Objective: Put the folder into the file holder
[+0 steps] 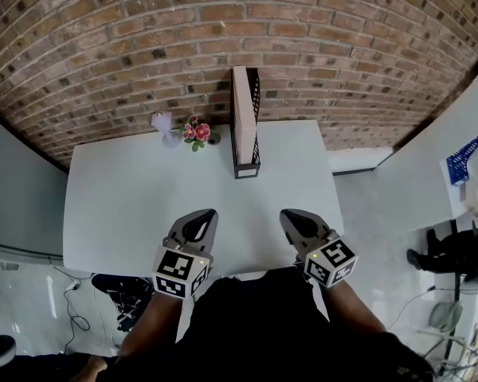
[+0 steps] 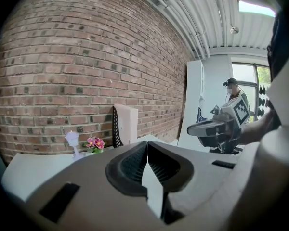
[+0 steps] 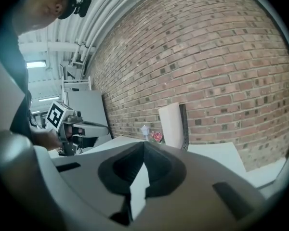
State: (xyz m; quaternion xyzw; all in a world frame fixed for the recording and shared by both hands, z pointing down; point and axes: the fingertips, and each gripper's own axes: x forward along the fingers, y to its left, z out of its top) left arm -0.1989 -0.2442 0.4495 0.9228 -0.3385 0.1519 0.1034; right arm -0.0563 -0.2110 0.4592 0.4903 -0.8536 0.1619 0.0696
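Person's dark top and bare forearms fill the near edge. Just beyond hover the grey two-jaw left gripper [image 1: 203,220] and its twin, the right gripper [image 1: 296,221], over the near side of the white rectangular table [image 1: 119,205]. Both gripper views show jaws pressed together with nothing between them.

The pale beige flat folder [image 1: 243,122] stands upright on edge in the black mesh file holder [image 1: 246,170], at the far edge of the table against the brick wall, well apart from both grippers. Task looks done.

Handling, as a judgement:
- Folder is thin and light. Probably stiff along the spine, and the faces will bow if squeezed mid-panel.
- Faces look smooth, so likely slick. Not fragile, but corners could crease.
- Best hold is a pinch on the top edge that rises above the holder wall, near a corner.
- Holder is light wire mesh and may tip or slide if the folder drags.

Counts:
- 1 folder
- 1 holder
- 2 grippers
- 1 table
- 1 small pink flower posy [image 1: 197,131], left of the holder
- 1 small white lamp-like ornament [image 1: 166,126], left of the posy
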